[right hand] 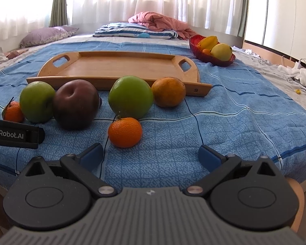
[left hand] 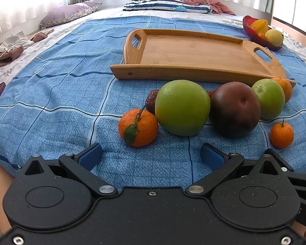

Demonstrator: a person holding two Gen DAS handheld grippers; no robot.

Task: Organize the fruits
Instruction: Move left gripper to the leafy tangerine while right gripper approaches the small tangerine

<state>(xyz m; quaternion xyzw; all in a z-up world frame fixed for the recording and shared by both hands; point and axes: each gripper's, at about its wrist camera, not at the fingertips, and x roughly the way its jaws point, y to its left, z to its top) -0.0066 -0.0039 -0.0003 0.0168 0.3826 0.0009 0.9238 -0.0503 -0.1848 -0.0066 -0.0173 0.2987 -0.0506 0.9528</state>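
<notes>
1. My left gripper and my right gripper were both released, holding nothing, low over the blue checked bedcover.
2. Just ahead lay the loose fruits: small orange mandarin, two round green apples, dark red-brown plum.
3. Behind them the flat wooden tray was empty, so I judged nothing was sorted yet.
4. Farther right stood the red glass bowl with yellow fruit.
</notes>
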